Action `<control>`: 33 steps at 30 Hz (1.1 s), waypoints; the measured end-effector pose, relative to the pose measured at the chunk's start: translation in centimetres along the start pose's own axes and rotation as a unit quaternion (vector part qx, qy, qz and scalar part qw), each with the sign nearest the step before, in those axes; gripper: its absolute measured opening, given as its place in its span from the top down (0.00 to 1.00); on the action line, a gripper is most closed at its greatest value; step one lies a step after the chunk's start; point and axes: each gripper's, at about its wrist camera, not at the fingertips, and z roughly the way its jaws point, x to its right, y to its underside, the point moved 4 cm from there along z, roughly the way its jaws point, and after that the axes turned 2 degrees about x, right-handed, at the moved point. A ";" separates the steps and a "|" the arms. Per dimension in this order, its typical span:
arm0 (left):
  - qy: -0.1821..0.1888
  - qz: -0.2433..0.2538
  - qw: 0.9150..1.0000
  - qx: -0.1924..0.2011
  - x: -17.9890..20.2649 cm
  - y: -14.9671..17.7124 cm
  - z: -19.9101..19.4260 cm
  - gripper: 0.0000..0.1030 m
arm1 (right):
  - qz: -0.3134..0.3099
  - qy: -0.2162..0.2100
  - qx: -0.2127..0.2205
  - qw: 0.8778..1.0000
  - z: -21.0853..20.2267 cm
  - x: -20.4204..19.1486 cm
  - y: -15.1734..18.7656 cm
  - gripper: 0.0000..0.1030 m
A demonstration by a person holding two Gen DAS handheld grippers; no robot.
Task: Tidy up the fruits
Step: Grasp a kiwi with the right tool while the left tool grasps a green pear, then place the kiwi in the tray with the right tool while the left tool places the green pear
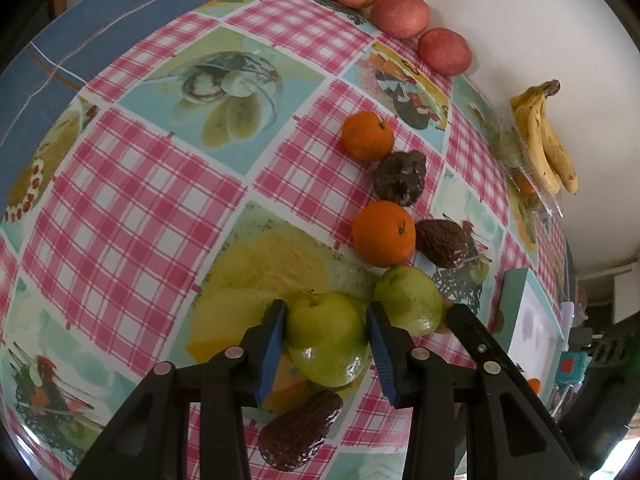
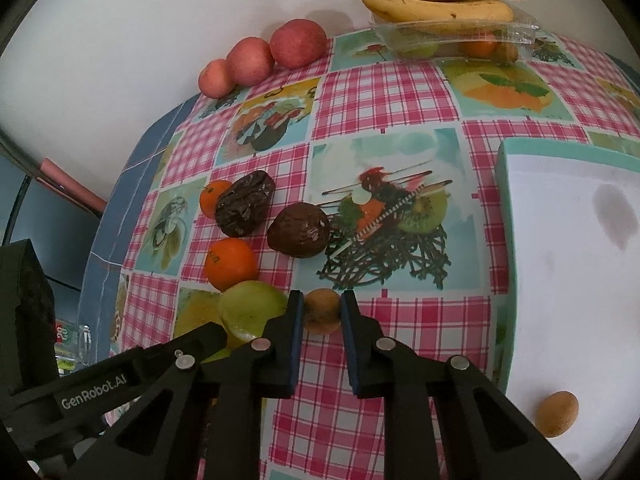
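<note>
My left gripper is shut on a green apple, which rests on the tablecloth with a blue pad on each side. A second green apple lies just right of it. My right gripper is shut on a small brown round fruit on the cloth, beside the green apple. Two oranges and two dark avocados lie in a line beyond. A third avocado lies under my left gripper.
Three red apples line the wall edge. Bananas rest on a clear plastic box holding fruit. A white tray with a teal rim stands at the right, with one small brown fruit in it. The table edge drops off at the left.
</note>
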 end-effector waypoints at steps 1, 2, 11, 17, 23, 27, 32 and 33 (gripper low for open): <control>-0.002 -0.001 1.000 0.003 -0.1 -0.1 -0.2 0.58 | 0.000 -0.001 -0.001 1.000 -0.1 0.0 0.0 0.82; -0.003 -0.003 1.000 0.007 -0.3 -0.2 -0.4 0.59 | -0.001 0.002 0.000 1.000 -0.2 0.2 0.0 0.82; -0.012 -0.007 0.998 0.054 -0.6 -1.2 -3.1 0.59 | 0.006 0.043 0.028 0.999 -3.2 2.8 -1.3 0.82; -0.008 0.013 0.997 0.082 1.0 -1.3 -4.8 0.59 | 0.026 0.070 0.058 0.996 -6.6 5.4 -2.4 0.82; 0.000 0.043 0.995 0.089 3.3 -0.8 -5.3 0.59 | 0.065 0.110 0.081 0.988 -10.1 10.0 -2.8 0.82; 0.000 0.066 0.994 0.082 5.0 -0.2 -4.8 0.59 | 0.107 0.133 0.093 0.981 -12.1 13.7 -2.7 0.82; 0.002 0.104 0.992 0.075 7.5 1.1 -4.4 0.59 | 0.144 0.170 0.100 0.970 -14.0 17.6 -2.3 0.82; 0.005 0.115 0.991 0.072 8.4 1.5 -4.2 0.59 | 0.154 0.172 0.102 0.968 -14.4 18.4 -2.2 0.82</control>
